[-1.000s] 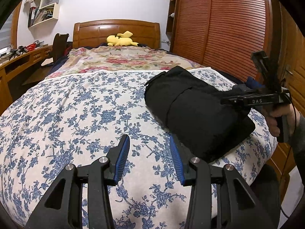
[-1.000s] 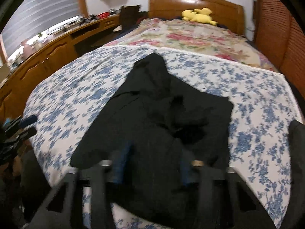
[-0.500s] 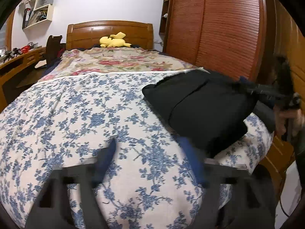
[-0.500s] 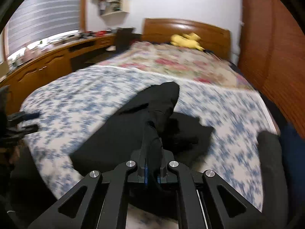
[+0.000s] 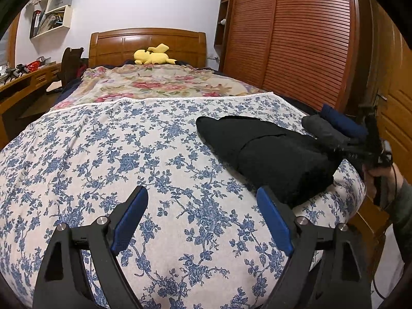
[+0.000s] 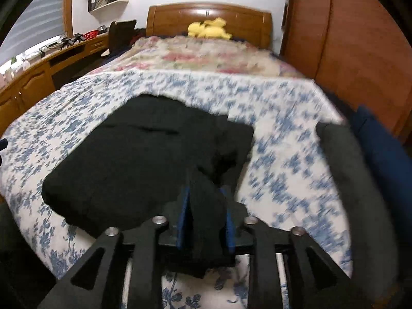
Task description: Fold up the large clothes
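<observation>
The black garment [image 6: 144, 159] lies folded into a thick, soft, matte bundle on the bed, directly ahead of the right hand-held gripper [image 6: 204, 213] and spreading away to its left. A bunched end of the cloth runs back between this gripper's blue pads [image 6: 184, 213]; the jaws are opening, with the fabric between them and touching both pads. From the left hand-held gripper [image 5: 203, 216] the same garment [image 5: 267, 152] sits ahead and to the right, near the bed's right edge, apart from its fingers. That gripper's jaws are spread wide with nothing between them, hovering over bare bedspread. The bedspread [image 5: 108, 154] is white cotton-like cloth printed with blue flowers, gently rounded over the mattress. Beyond the garment to the right lie a grey roll [image 5: 324, 128] and a dark blue folded piece [image 5: 342, 121], both soft fabric. Farther ahead are a pink floral quilt [image 5: 159, 85], a yellow plush toy [image 5: 153, 55] and a glossy wooden headboard [image 5: 146, 43]
</observation>
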Motion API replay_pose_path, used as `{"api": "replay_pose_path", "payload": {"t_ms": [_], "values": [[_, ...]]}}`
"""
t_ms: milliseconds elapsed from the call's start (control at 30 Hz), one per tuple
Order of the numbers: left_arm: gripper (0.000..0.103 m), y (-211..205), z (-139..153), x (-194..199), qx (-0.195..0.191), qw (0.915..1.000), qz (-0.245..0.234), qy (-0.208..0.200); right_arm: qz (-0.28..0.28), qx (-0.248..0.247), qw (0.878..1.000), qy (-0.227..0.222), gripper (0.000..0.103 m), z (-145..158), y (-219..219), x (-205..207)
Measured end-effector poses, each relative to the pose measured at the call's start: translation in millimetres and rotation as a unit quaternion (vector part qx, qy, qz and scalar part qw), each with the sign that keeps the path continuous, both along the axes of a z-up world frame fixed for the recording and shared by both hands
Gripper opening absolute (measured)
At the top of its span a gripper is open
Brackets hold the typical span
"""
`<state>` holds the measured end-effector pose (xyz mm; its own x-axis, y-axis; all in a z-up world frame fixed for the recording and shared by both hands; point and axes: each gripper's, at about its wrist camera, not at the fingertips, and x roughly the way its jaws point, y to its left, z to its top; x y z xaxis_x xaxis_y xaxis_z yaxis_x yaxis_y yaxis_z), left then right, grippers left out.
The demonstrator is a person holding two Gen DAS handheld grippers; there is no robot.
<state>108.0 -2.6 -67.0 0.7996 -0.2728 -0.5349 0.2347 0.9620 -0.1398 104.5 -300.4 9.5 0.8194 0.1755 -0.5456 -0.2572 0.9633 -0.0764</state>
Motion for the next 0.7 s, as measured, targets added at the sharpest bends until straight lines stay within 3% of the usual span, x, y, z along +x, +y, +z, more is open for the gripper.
{"api": "replay_pose_path", "payload": {"t_ms": [100,333,533,667,700], "values": [[0.087,0,-2,0,0.0,1.0,0.0,0.002,0.01,-0.012,0.999,-0.032,0.048,12,14,-13],[0.087,-3,-3,1,0.003,1.0,-0.002,0.004,0.085,0.01,0.996,-0.013,0.049,7,52,-17],[0.087,-4,-6,3,0.007,0.9999,-0.002,0.007,0.121,0.022,0.992,0.016,0.049,-14,73,13],[0.087,-3,-9,5,0.006,0.9999,-0.001,0.011,0.135,0.002,0.987,0.083,0.048,-46,84,39],[0.087,-3,-9,5,0.006,0.9999,-0.001,0.011,0.131,0.0,0.988,0.081,0.048,-51,84,42]]}}
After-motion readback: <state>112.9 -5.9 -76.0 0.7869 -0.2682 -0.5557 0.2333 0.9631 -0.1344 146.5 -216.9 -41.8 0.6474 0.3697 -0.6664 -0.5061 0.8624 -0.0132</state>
